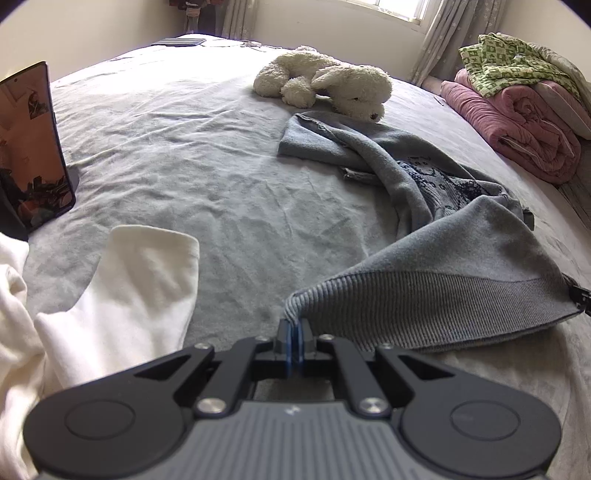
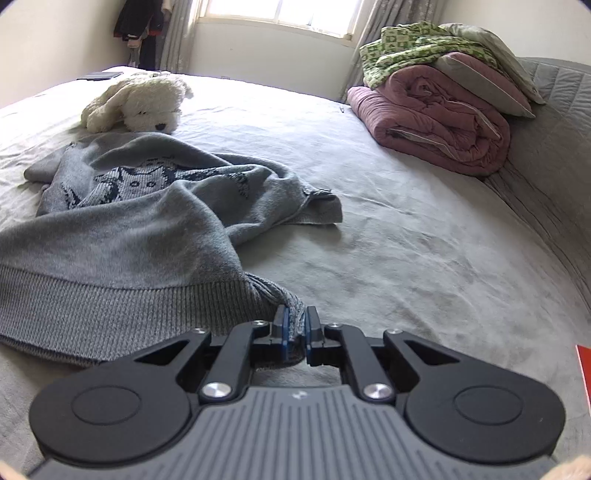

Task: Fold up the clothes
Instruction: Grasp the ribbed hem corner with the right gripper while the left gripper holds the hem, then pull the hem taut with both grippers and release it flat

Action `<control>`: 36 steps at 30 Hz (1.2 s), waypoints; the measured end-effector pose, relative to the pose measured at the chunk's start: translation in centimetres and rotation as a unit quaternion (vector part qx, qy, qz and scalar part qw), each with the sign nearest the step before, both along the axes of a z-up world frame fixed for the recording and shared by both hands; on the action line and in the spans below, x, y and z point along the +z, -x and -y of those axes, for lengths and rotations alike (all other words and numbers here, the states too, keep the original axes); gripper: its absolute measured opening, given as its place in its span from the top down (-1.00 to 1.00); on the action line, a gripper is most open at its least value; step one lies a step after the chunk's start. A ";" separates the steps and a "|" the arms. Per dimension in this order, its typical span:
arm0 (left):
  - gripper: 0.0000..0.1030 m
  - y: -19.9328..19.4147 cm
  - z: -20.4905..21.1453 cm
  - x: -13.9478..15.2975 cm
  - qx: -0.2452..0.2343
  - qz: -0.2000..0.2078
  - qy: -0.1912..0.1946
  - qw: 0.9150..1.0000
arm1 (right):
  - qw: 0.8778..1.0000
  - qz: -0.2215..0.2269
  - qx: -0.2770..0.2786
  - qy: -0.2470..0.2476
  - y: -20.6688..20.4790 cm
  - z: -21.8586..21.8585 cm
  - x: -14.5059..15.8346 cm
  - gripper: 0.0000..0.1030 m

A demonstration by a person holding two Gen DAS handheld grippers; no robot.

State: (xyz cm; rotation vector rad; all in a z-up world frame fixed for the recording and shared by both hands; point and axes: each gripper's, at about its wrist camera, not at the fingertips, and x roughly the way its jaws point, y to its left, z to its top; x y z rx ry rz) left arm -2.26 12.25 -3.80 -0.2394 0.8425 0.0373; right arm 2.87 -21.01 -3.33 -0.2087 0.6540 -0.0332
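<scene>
Pinching grey sweater (image 2: 122,229) hem corners w/ both jaws, hem crosswise, neck end toward plush dog (image 2: 144,103).

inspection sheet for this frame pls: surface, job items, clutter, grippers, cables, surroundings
Surface: bed with a wrinkled light grey cover.
Job's things: grey sweater with a dark knitted figure, crumpled, ribbed hem toward the cameras; white garment at near left, untouched.
Clutter: white plush dog touching the sweater's far edge; phone propped upright at left; folded pink quilt with green patterned cloth and a pillow on top.
Grippers: left gripper shut on the hem's left corner; right gripper shut on the hem's right corner.
Cables: a thin one possibly at the bed's far edge, too small to tell.
Surroundings: window with curtains, dark clothes hanging in the corner.
</scene>
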 end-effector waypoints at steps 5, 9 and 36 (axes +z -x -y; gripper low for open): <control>0.94 1.3 0.7 0.3 -0.029 -0.010 0.046 0.998 | 0.998 0.015 -0.040 -0.047 2.6 3.6 1.8 0.84; 0.94 2.8 1.6 0.4 -0.045 -0.017 0.075 0.996 | 0.995 0.019 -0.060 -0.082 4.8 6.1 3.0 0.85; 0.95 9.8 3.6 5.7 -0.129 -0.028 -0.003 0.991 | 0.982 -0.060 -0.016 -0.177 13.5 11.7 3.6 0.87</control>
